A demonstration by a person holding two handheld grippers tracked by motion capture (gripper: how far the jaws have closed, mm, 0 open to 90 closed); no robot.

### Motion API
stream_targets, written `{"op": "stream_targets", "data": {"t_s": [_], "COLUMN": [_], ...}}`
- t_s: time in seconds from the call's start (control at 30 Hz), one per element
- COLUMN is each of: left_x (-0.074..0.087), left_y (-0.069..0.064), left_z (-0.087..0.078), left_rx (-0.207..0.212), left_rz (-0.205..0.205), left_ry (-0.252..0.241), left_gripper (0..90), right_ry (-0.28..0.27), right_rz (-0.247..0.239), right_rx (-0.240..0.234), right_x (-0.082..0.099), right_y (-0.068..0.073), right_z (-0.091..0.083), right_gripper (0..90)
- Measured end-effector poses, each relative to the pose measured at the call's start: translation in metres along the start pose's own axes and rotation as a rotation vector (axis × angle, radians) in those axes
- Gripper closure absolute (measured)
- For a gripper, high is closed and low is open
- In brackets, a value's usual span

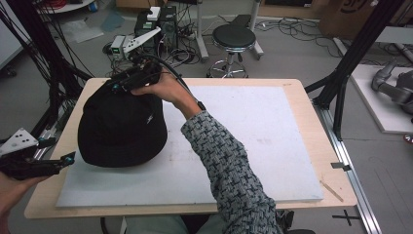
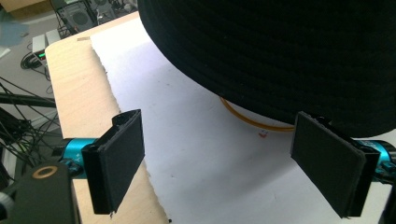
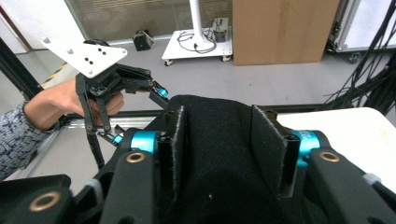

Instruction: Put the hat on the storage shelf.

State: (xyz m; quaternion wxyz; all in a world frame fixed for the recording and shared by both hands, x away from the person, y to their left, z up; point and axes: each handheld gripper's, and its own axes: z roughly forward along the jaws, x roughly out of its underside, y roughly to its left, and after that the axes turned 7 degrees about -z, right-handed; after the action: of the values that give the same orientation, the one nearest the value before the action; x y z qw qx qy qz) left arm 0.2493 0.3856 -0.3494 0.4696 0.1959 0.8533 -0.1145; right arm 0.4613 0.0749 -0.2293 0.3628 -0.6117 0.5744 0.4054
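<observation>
A black bucket hat (image 1: pixel 122 126) lies on the left part of the white board (image 1: pixel 243 136). My right gripper (image 1: pixel 119 84) reaches over its far side, held by a hand on a patterned sleeve. In the right gripper view the jaws (image 3: pixel 224 135) stand apart, with the hat's cloth (image 3: pixel 219 163) between the pads and no clear squeeze on it. My left gripper (image 1: pixel 65 163) waits at the table's left edge, just beside the hat's near brim. It is open (image 2: pixel 224 163) with nothing between its pads. The hat's brim (image 2: pixel 280 46) looms ahead, and an orange ring (image 2: pixel 252 120) peeks from under it.
The board lies on a wooden table (image 1: pixel 311 112). A black frame post (image 1: pixel 341 87) stands at the right edge and cable bundles (image 1: pixel 44 58) hang at the left. A round stool (image 1: pixel 234 36) stands on the floor behind the table.
</observation>
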Motion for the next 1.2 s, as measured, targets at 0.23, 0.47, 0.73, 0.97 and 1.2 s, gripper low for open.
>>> {"op": "stream_targets", "data": {"t_s": [0.23,0.47,0.73,0.97,1.2], "left_x": [-0.001,-0.003,-0.004,-0.005,-0.004], "left_y": [0.000,-0.003,-0.006,-0.007,-0.008], "left_z": [-0.002,-0.001,0.004,0.008,0.011], "left_rx": [0.001,0.011,0.020,0.026,0.026], "left_rz": [0.002,0.003,0.012,0.009,0.014], "left_ry": [-0.007,-0.015,-0.005,-0.001,0.007], "left_gripper": [17.8,17.8,17.8,17.8,17.8], "right_ry": [-0.001,-0.021,-0.007,-0.014,-0.010], "right_rz": [0.013,0.029,0.033,0.069,0.083], "right_rx": [0.046,0.091,0.161,0.245,0.330], "right_x": [-0.001,0.003,0.014,0.035,0.049], "right_y": [0.001,0.000,0.002,0.003,0.005], "right_z": [-0.005,-0.026,-0.061,-0.107,-0.140], "right_gripper": [40.1,32.2,30.6,28.4,26.4]}}
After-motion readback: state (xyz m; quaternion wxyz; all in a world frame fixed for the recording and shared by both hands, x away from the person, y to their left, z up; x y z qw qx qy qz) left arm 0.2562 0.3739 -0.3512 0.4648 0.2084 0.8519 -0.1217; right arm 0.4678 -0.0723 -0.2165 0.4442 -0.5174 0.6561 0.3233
